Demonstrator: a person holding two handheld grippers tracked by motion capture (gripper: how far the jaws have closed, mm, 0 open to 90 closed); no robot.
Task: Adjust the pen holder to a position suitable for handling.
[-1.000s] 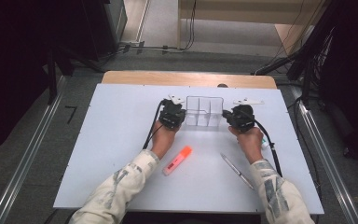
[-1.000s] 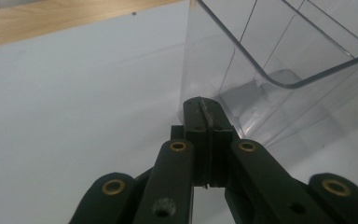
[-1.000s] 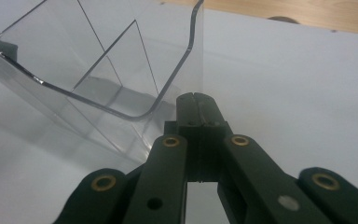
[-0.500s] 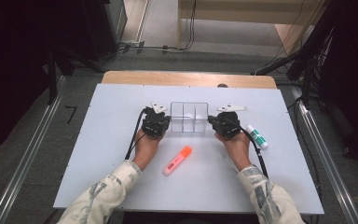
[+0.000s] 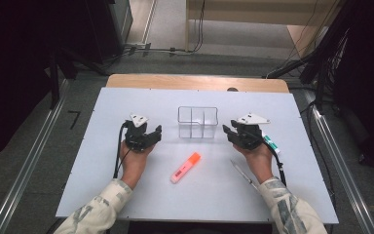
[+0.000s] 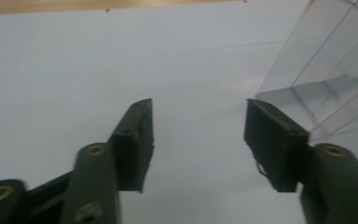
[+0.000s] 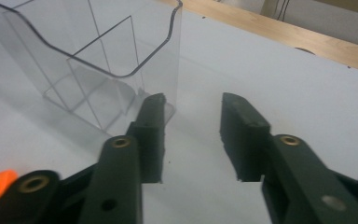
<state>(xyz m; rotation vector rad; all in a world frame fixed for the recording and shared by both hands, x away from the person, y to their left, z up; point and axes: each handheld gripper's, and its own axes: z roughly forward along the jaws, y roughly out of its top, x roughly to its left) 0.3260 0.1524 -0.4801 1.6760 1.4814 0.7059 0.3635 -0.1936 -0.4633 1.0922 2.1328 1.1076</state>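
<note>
Grippers flanked the clear organizer (image 5: 197,122) on the white table (image 5: 87,185): left gripper (image 5: 149,136) released, empty; right gripper (image 5: 233,133) likewise. Orange highlighter (image 5: 185,167) lay between and nearer the person, long axis diagonal, roughly equidistant.

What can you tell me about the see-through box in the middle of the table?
The see-through box looks like clear plastic, with thin inner walls dividing it into compartments and a wavy top rim. It stands upright and empty on the white table, near the far side. Nothing touches it: the left gripper and right gripper sit open on either side.
</note>
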